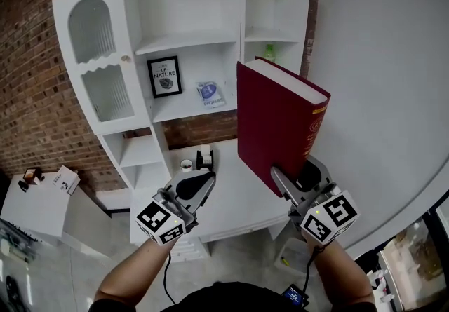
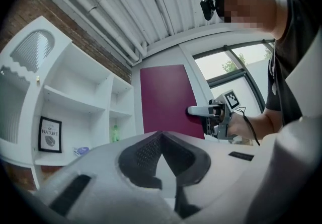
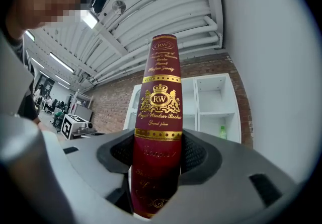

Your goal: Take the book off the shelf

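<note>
A thick dark red book with a gold-printed spine is out in the air in front of the white shelf unit, standing upright and slightly tilted. My right gripper is shut on its lower end, a pad pressed against each cover. In the left gripper view the book's cover and the right gripper appear to the right. My left gripper is low at the left, apart from the book. Its pads meet with nothing between them.
The shelf holds a framed picture, a blue-white packet and a green bottle in the right column. On the white desk below are a small cup and a black item. A small white table is at the far left.
</note>
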The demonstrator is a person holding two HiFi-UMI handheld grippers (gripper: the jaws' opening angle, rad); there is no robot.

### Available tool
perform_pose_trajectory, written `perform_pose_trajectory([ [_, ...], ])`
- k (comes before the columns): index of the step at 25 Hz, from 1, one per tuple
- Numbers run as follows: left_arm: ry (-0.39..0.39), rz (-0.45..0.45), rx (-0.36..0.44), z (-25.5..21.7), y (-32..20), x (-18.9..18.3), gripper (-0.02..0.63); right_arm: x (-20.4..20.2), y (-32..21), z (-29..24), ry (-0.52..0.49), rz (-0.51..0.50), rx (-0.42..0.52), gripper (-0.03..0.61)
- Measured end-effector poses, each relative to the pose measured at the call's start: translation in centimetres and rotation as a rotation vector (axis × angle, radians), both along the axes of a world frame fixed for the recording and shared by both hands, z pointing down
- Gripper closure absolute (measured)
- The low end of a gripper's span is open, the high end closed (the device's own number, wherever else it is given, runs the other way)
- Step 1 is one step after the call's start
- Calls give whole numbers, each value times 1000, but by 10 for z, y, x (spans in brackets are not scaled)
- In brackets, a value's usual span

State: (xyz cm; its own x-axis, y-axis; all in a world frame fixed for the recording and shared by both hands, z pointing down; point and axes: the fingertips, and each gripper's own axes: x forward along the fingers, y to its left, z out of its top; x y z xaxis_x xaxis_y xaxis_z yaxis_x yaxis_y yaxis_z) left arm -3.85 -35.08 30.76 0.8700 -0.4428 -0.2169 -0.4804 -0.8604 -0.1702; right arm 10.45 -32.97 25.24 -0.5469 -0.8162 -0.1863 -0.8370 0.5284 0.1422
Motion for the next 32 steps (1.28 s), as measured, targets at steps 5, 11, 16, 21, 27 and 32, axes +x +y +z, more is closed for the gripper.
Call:
perform_pose_trajectory([
  [5,58,-42,-78,23,46,25,606,17,49,28,-1,-54,-30,351],
  [11,105,-6,-138,35,138,75,606,42,133,67,-20,-97,-85,351],
  [16,74,-5,-148,61,224,106,606,66,206,111,-29,-113,-131,351],
  [21,30,-43,-184,98,270,125,606,75,256,153,-117,-152,-163,351],
  [27,73,-77,-285,139,309,126,606,79,294,207,-212,-131,-274,351],
  [32,94,-79,-387,173,323,121,606,73,312,237,-232,-108,-363,351],
])
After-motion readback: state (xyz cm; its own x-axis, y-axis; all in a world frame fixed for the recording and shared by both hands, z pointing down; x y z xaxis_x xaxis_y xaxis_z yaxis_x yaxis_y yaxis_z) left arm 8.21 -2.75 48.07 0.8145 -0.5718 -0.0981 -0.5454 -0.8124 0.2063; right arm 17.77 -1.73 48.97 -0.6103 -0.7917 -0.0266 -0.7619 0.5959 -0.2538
